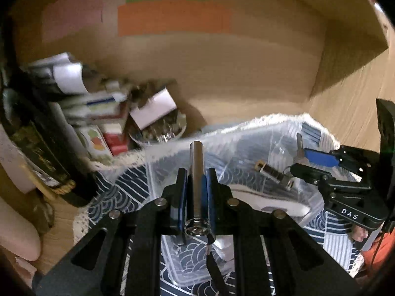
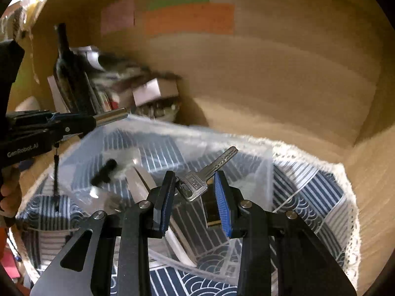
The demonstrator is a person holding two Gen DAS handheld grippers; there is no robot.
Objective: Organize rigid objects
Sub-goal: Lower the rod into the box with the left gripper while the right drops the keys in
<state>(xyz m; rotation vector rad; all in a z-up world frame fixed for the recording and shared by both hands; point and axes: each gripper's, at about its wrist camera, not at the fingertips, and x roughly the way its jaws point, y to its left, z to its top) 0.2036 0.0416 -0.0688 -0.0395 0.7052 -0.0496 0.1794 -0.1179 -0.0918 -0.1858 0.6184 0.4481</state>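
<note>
My left gripper is shut on a shiny metal cylinder that sticks out forward between the blue pads, above a clear plastic box. It also shows in the right wrist view at the left. My right gripper holds a brass padlock against its right pad, with a silver key sticking forward, over the clear box. In the left wrist view the right gripper is at the right with the padlock and key.
The box rests on a blue patterned cloth with a lace edge on a wooden desk. A black item lies in the box. A dark bottle, small cartons and a bowl crowd the left. Coloured sticky notes are on the back wall.
</note>
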